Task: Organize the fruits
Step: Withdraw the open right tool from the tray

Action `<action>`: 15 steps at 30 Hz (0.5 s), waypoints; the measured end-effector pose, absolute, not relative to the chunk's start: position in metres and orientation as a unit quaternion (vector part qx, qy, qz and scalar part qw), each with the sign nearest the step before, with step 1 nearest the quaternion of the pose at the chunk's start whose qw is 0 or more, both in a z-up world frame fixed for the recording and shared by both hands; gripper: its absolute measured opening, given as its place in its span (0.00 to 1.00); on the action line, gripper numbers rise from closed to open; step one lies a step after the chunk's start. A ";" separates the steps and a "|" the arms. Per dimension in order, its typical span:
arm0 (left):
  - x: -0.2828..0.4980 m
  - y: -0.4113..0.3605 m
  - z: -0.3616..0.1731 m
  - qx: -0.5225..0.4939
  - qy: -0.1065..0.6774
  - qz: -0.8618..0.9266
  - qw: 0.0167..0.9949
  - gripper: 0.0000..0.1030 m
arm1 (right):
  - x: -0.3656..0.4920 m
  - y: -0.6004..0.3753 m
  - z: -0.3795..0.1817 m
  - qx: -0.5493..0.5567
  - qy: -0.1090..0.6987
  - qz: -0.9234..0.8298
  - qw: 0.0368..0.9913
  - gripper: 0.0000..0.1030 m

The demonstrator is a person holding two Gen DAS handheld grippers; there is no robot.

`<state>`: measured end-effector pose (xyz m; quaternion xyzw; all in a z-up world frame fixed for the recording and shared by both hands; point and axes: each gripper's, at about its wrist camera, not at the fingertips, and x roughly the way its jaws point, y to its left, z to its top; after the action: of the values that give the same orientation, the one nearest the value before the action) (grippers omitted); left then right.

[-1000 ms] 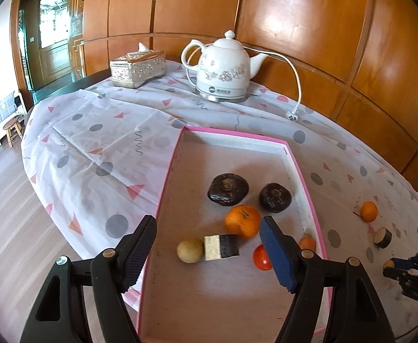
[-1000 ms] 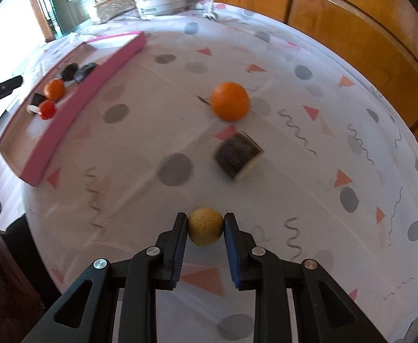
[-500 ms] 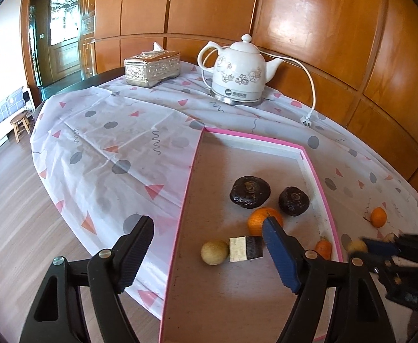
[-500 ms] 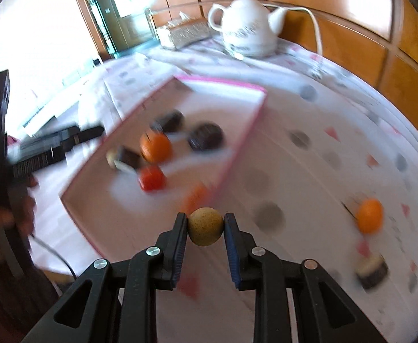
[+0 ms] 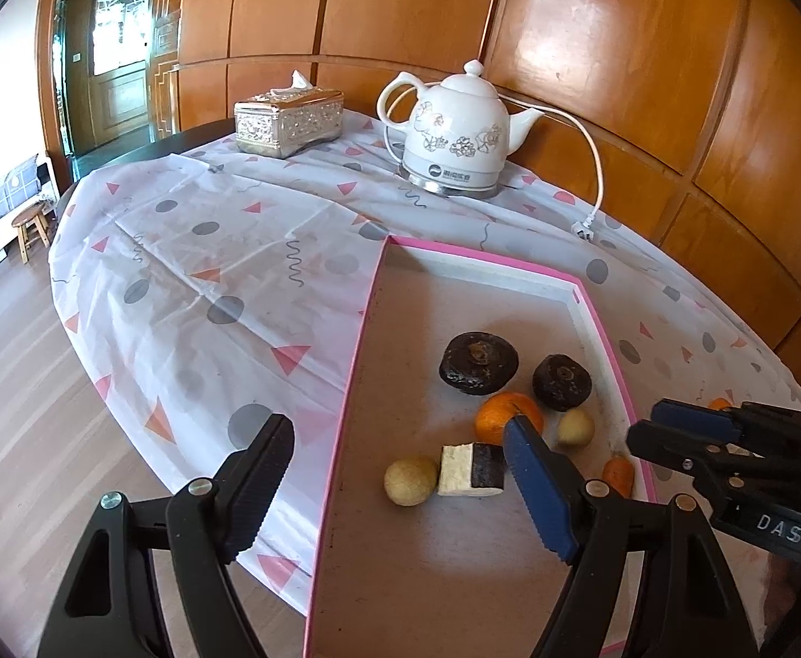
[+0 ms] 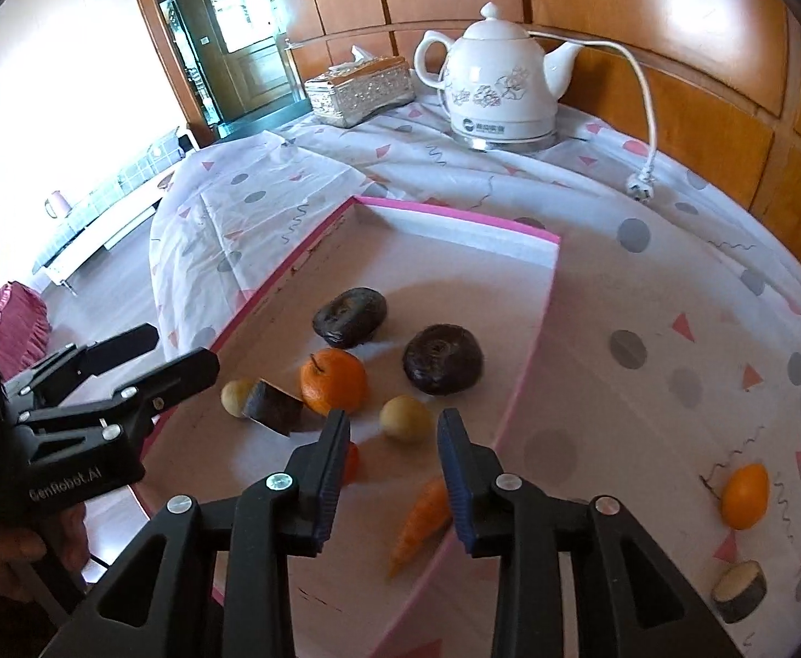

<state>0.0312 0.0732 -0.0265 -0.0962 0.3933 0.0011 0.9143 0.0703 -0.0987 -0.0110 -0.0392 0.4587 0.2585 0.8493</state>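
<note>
A pink-rimmed tray (image 6: 532,329) (image 5: 367,318) holds two dark fruits (image 6: 443,366), an orange (image 6: 334,381), a dark-and-white block (image 6: 273,406), a carrot (image 6: 421,521) and two tan balls. One tan ball (image 6: 405,418) (image 5: 575,427) lies on the tray floor just beyond my right gripper (image 6: 395,438), whose jaws are opening and do not touch it. My left gripper (image 5: 397,427) hovers open over the tray's near-left rim, with the other tan ball (image 5: 410,481) and the block (image 5: 471,469) beyond it. An orange (image 6: 744,495) and a dark-rinded slice (image 6: 739,589) lie on the cloth to the right.
A white kettle (image 5: 458,131) with its cord and a silver tissue box (image 5: 290,120) stand at the back of the patterned tablecloth (image 5: 208,274). Wood panelling rises behind. The table's left edge drops to the floor, where a small stool (image 5: 30,225) stands.
My right gripper carried the tan ball from the cloth over to the tray and let go; the ball now lies in the tray. The left gripper has hardly moved.
</note>
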 end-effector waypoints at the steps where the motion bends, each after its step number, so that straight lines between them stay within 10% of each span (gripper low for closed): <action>1: 0.031 0.072 -0.026 -0.095 0.393 -0.001 0.915 0.77 | 0.068 -0.102 -0.010 -0.042 0.458 0.254 0.851 0.32; 15: 0.030 0.030 -0.015 -0.045 0.394 -0.052 0.916 0.77 | 0.042 -0.190 0.000 -0.053 0.453 0.168 0.874 0.38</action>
<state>0.0298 0.0295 -0.0154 -0.0446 0.3942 -0.0516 0.9165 0.0421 -0.1900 -0.0002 -0.0534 0.4528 0.1681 0.8740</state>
